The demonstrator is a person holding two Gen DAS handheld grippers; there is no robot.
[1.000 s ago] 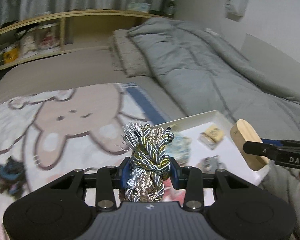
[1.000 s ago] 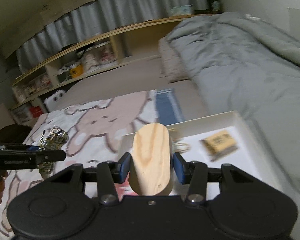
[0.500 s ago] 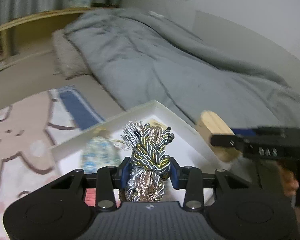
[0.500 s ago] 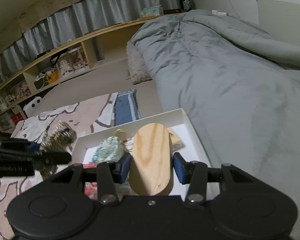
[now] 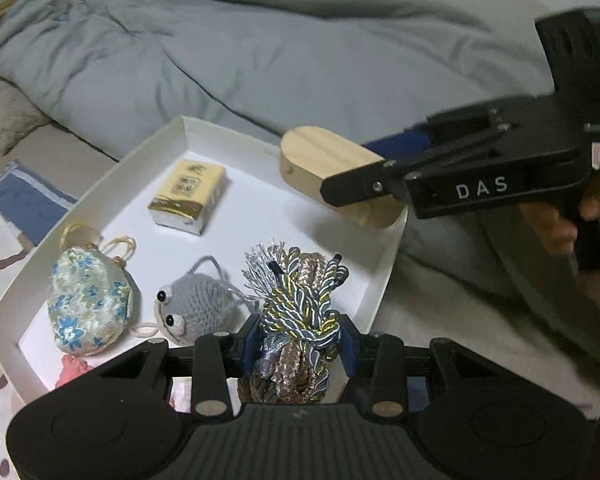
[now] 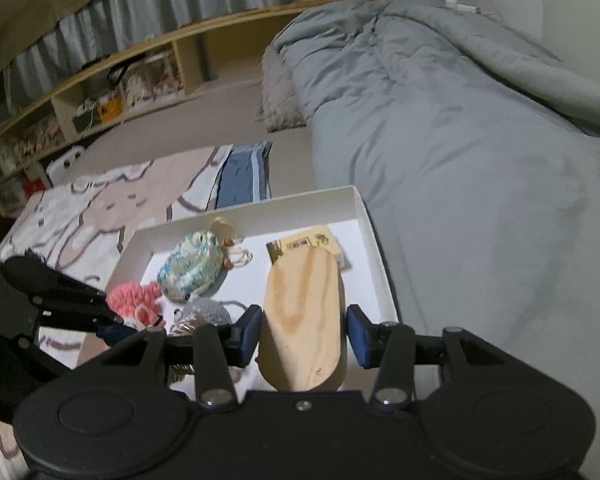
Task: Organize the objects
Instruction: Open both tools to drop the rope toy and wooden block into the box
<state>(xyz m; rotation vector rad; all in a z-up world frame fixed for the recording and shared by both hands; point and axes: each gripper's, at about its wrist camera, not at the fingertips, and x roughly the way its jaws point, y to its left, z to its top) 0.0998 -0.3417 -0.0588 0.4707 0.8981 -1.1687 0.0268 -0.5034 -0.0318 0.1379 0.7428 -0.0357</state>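
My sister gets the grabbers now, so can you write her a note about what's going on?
Left gripper: shut on the cord bundle, held over the near end of the white tray.
Right gripper: fingers sit beside the wooden oval box, a small gap showing on its right side; the box is over the tray's right rim.
Already in the tray: floral pouch, grey knitted toy, pink knitted toy, tissue pack.
Left to do: set the cord bundle and the wooden box down in the tray's free space, then let go.
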